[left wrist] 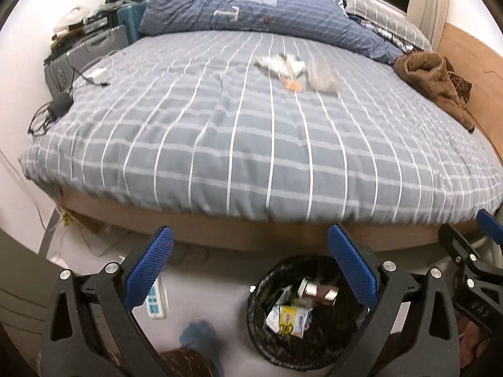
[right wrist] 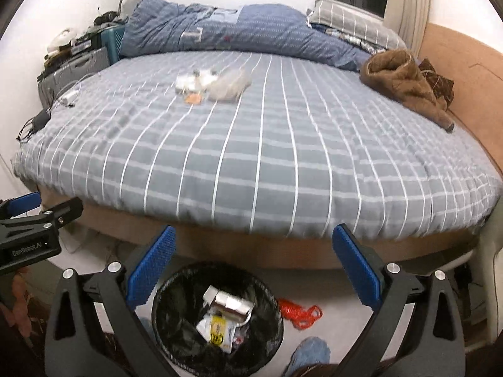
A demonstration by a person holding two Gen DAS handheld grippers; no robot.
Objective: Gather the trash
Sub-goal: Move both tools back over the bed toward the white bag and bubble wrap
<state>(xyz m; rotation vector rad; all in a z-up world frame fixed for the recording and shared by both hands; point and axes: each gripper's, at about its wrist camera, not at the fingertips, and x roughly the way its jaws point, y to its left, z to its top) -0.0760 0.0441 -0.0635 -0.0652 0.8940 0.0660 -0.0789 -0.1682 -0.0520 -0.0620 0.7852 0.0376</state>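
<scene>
While both grippers are hovering low at the foot of the grey bed with white checked sheet [left wrist: 239, 144], the left gripper [left wrist: 250, 267] and right gripper [right wrist: 254, 267] are gaping wide, holding nothing. Below them, a round black-lined trash bin [right wrist: 176, 342] is sitting on the floor, holding wrappers. Far up the bed, a small pile of crumpled white and clear plastic litter [right wrist: 213, 86] is lying untouched.

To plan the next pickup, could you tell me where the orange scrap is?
The orange scrap lies mid-bed, just in front of the white tissues and left of the clear bag.
</scene>
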